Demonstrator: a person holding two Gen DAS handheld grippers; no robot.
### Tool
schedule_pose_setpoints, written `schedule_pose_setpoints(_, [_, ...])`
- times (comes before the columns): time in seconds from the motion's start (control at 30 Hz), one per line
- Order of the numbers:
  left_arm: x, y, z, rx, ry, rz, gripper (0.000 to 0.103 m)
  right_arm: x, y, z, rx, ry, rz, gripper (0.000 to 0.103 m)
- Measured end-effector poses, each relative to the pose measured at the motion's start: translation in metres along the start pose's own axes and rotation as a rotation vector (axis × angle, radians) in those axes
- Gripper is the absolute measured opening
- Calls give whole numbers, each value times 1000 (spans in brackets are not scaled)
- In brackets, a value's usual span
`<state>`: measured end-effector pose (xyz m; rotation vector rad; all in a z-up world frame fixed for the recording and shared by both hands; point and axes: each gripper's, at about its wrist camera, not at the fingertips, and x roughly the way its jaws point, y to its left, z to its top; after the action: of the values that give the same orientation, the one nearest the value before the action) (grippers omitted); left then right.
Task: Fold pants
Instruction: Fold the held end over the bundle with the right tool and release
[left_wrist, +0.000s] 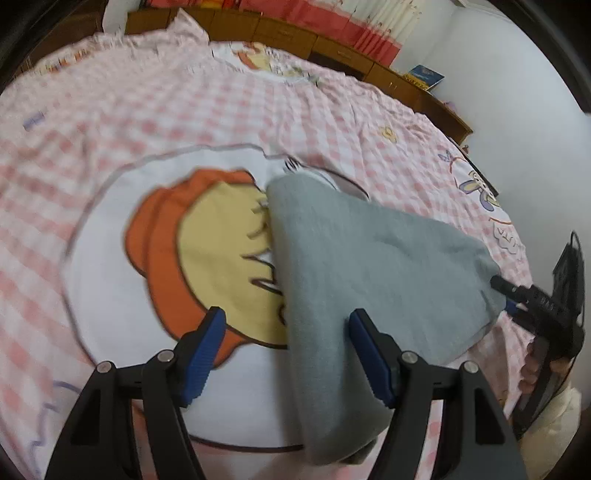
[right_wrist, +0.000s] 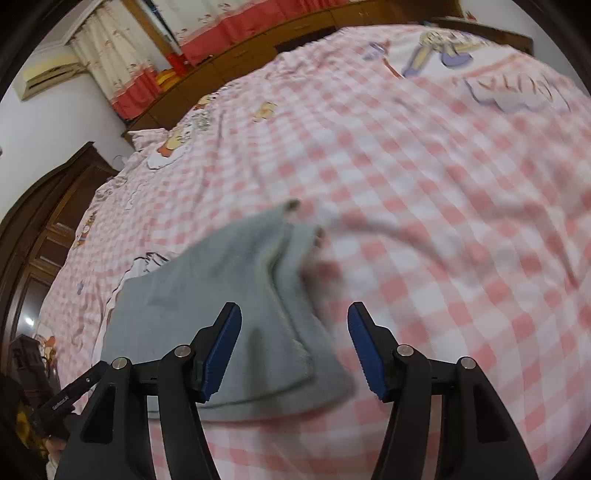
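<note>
both sets of jaws stand apart with nothing pinched in them. the right gripper (right_wrist: 293, 347) hangs over the near corner of the grey pants (right_wrist: 221, 317), its blue pads either side of a stepped edge where several layers of cloth lie stacked, but neither pad presses on the fabric. the left gripper (left_wrist: 286, 354) is just as wide, with the other end of the pants (left_wrist: 369, 266) rising between its fingers, and the cloth looks loose there too. the garment is a thick folded bundle, lying on the pink checked bedspread (right_wrist: 443, 184), partly covering the big cartoon print (left_wrist: 177, 236) on the cover. from the left side the right gripper (left_wrist: 513, 295) shows at the far corner of the bundle, a hand (left_wrist: 532, 373) around its handle. i'd say a fold has just been laid down and let go, so the job is well along. next likely comes either one more fold across the bundle or a pat to flatten it; that calls for closing on all the stacked layers at once, since the stepped edges could slide apart if only the top one is caught.
</note>
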<state>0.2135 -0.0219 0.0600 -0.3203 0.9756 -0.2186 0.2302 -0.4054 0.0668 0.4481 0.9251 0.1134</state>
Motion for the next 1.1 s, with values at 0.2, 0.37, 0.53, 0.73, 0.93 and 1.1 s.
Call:
schedule_pose_setpoints(0.2, [13,-13,-6,12,34,-96,73,19,-16,-10,99,39,54,61])
schedule_pose_setpoints(0.37, [26,-27,-8,25,21,-125,74,32,2,-11,83,47,116,55])
schedule_pose_setpoints(0.53, [34,-28,-10,-16,-45,-94,44,41,14,-13,60,33,77,37])
schedule_pose_setpoints(0.73, [5,-23,-1,-19,-94,-154,14,11,19,-6,60,8,134,16])
schedule_pose_setpoints(0.93, [-72,-27,-1,7,-191,-199,11,-51,64,-14,-33,-46,196,14])
schedule_pose_setpoints(1.1, [-145,-8,-21,19,-254,-230,11,-100,106,-46,-106,-66,255,14])
